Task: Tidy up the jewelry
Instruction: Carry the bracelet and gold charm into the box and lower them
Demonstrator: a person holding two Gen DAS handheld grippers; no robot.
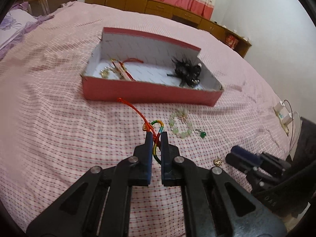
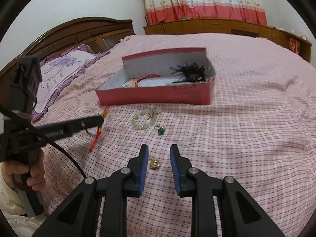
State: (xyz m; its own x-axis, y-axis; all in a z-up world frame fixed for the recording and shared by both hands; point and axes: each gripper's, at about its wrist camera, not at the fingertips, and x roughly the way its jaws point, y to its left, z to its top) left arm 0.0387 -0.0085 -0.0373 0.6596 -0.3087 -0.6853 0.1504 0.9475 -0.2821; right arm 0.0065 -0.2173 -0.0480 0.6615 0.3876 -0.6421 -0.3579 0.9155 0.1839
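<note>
Our left gripper (image 1: 157, 136) is clamped on the red and rainbow-coloured woven cord bracelet (image 1: 153, 130), lifted above the pink checked bedspread (image 1: 59, 118) just before the open red cardboard box (image 1: 150, 93). Our right gripper (image 2: 159, 152) stands parted, gripping nothing, with the small gold pendant (image 2: 154, 165) lying between its fingers. The pale green bead bracelet (image 2: 144, 119) and green-stone ring (image 2: 160, 131) lie near the box.

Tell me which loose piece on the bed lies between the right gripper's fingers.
The small gold pendant, alone between the right gripper fingers; the pale bead bracelet and green ring lie farther off, toward the box.
</note>
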